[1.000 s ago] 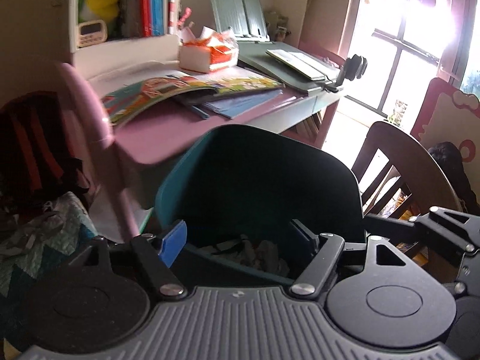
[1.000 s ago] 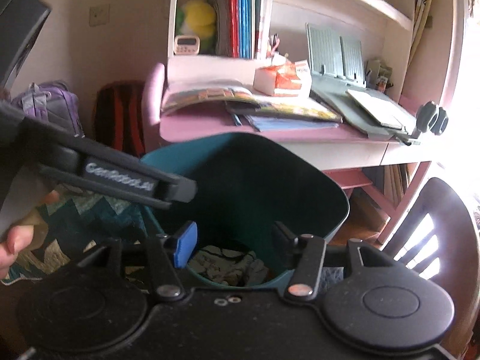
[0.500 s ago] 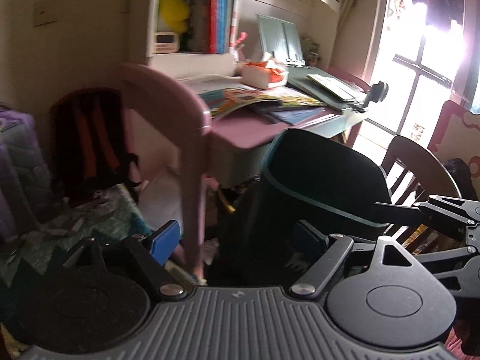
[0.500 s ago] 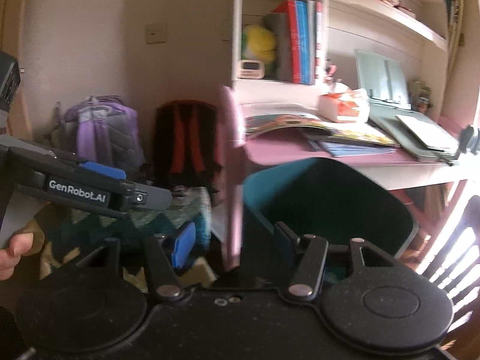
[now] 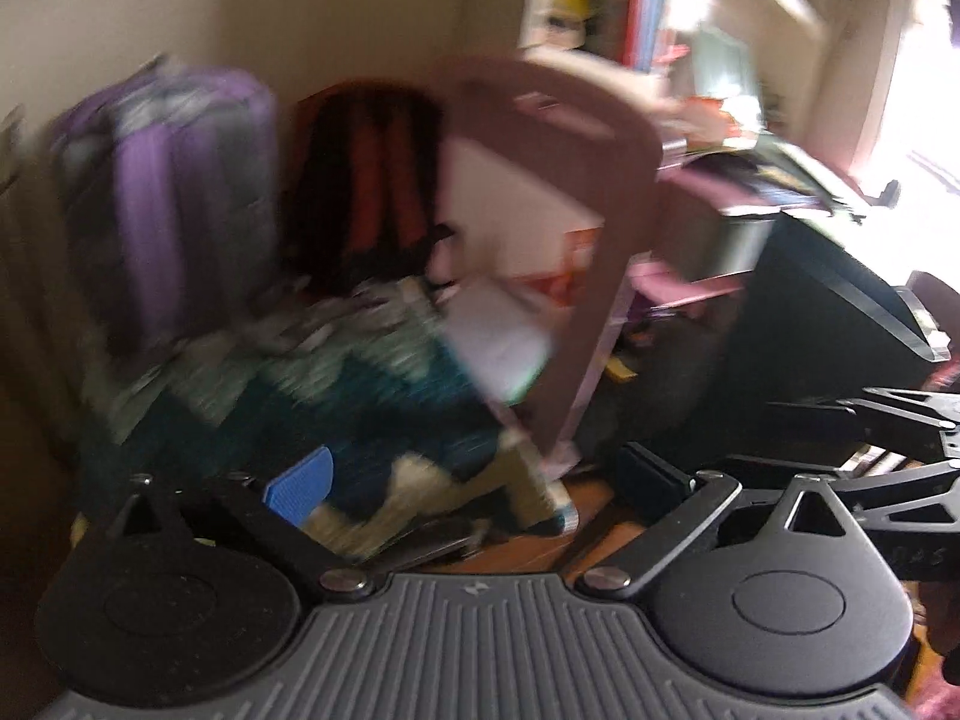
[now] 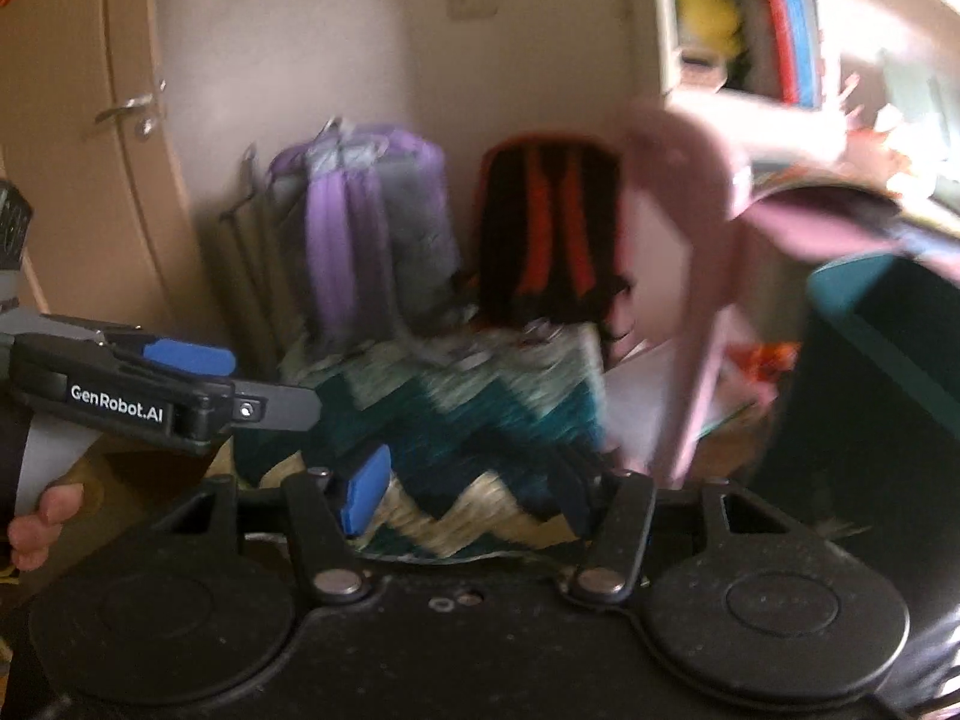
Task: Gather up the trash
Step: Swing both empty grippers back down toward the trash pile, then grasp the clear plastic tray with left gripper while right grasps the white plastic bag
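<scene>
Left tool (image 5: 474, 480) jaws opening, nothing between them; right tool (image 6: 474, 495) fairly wide, empty too; both pointed at zigzag blanket (image 6: 456, 420) on the floor. Risk: views badly blurred, I could snag blanket or pink chair (image 5: 594, 276) instead of trash. Teal bin (image 6: 888, 372) sits at right, contents hidden; white paper scrap (image 5: 498, 342) under the chair is likely trash.

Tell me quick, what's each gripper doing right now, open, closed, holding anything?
Left gripper: jaws opening wide, nothing between them.
Right gripper: open, holding nothing.
</scene>
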`<state>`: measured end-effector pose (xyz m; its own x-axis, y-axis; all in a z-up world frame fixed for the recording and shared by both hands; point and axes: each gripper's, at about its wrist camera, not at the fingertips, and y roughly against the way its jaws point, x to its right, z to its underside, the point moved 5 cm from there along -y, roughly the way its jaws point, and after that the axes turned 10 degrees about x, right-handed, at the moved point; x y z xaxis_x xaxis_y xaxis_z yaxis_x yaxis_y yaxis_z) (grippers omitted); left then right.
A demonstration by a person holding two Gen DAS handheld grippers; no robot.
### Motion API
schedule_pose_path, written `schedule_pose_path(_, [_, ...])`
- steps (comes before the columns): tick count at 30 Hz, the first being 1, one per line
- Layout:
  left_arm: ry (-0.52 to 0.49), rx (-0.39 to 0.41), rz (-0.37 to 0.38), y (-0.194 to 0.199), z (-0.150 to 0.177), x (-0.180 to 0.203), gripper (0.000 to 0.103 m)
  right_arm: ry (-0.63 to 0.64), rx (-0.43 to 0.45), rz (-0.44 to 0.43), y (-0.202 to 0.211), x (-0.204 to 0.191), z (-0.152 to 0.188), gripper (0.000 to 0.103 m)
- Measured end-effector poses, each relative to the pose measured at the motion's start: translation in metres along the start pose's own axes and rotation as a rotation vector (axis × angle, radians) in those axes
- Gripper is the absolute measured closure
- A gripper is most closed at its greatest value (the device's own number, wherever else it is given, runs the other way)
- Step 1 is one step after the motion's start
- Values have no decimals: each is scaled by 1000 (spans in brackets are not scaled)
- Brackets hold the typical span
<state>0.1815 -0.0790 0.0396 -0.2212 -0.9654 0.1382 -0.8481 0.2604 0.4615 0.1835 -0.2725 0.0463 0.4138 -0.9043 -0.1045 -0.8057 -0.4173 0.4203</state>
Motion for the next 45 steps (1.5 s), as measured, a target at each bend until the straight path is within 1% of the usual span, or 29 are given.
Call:
schedule_pose_path(4, [74,-49,-89,-18,43,-56,1,-19,-75,-48,-43,-19,32,44])
schedule_pose_path(7, [125,-71,-161,-32,74,-95,0,-32,-129,-78,-76,-33,58,43])
schedule_pose_path(10, [179,-122,-208,-50,107,-127,0,-46,-178,-94,-111,-44,86,40])
schedule_pose_path(12, [228,-145,-257,-60,129,-144,0,-67,-219,-94,-134,-48,104,37])
schedule_pose_path(13, [274,-169,-289,-68,143,-155,0,-82,-241,-94,-148,-50,113,37])
schedule_pose_path(15, [347,-213,-322,-82,171,-171,0,-105,-280,-92,-169,-52,132,37])
schedule_pose_path(17, [381,-257,-368,-96,197,-184,0,-112,-319,-86,-195,-55,152,37])
schedule_pose_path(19, [404,-327,-417,-115,227,-198,0,-105,-361,-72,-219,-57,172,37])
schedule_pose_path(22, [454,-410,-477,-136,268,-216,0,-97,-419,-28,-251,-54,201,37])
schedule_pose_path(27, [555,-577,-552,-169,338,-237,0,-146,-516,-2,-309,-46,249,37])
schedule_pose_path(30, [617,-665,-608,-186,374,-248,0,-155,-556,12,-342,-43,276,37])
schedule_pose_path(34, [683,-767,-647,-209,421,-264,0,-212,-587,4,-377,-40,308,37])
schedule_pose_path(36, [732,-825,-678,-218,449,-274,0,-226,-603,2,-393,-39,323,37])
schedule_pose_path(40, [831,-918,-726,-233,496,-288,0,-190,-658,15,-423,-39,354,37])
schedule_pose_path(42, [852,-946,-730,-241,513,-291,0,-192,-684,24,-437,-37,367,37])
schedule_pose_path(45, [856,-974,-737,-250,533,-293,0,-192,-714,35,-459,-39,385,37])
